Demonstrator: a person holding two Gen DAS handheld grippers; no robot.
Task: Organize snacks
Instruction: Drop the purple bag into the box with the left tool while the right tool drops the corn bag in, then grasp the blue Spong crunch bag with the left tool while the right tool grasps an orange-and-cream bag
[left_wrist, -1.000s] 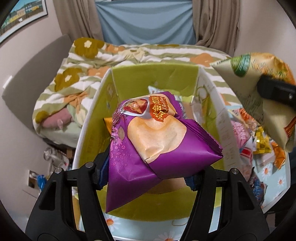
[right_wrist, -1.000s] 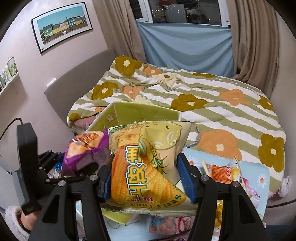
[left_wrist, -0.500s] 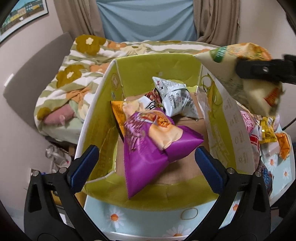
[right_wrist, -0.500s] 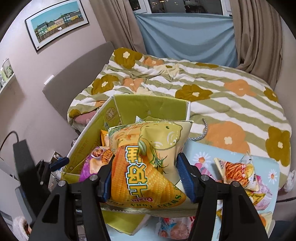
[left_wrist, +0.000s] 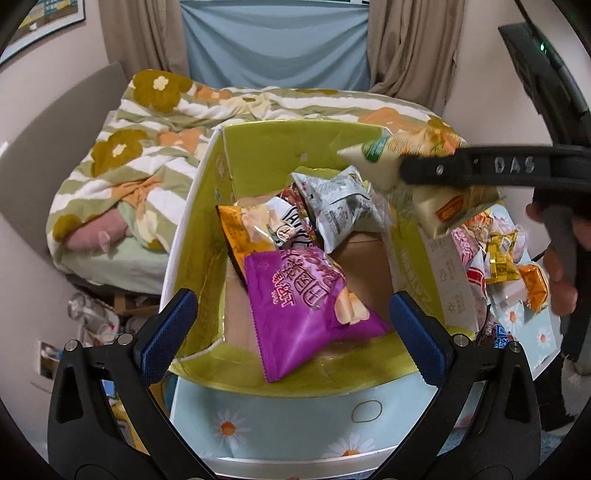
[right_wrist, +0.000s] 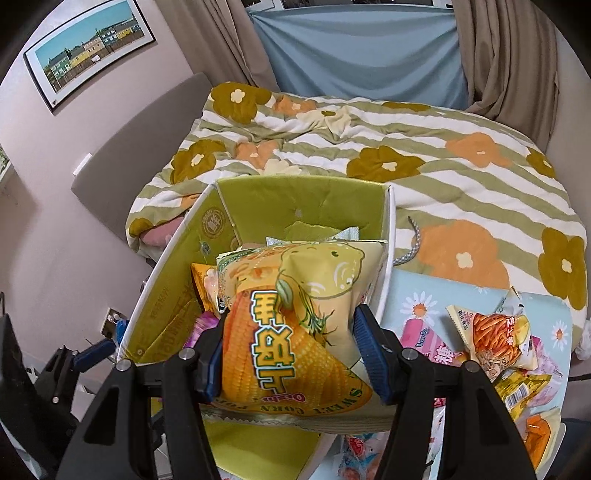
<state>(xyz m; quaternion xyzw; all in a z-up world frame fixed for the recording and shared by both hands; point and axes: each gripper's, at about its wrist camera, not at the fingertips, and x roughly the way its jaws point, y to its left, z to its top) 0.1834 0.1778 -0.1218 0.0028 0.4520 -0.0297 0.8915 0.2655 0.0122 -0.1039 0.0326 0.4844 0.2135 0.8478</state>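
Listing the snack stock as we see it. Item one: corn snack bag (right_wrist: 295, 328), yellow, clamped between the pads of our right gripper (right_wrist: 291, 354) and held in the air over the right-hand wall of the green box (left_wrist: 199, 206). Item two: purple chip bag (left_wrist: 306, 302), lying inside the box on its cardboard floor, leaning toward the near wall. Our left gripper (left_wrist: 291, 325) stands spread wide and holds nothing, just short of the near wall. Item three: silver bag (left_wrist: 340, 206) and orange bag (left_wrist: 236, 232), deeper in the box, behind the purple one. Item four: loose packets (right_wrist: 495, 339) on the daisy-print table (left_wrist: 280, 424), right of the box.
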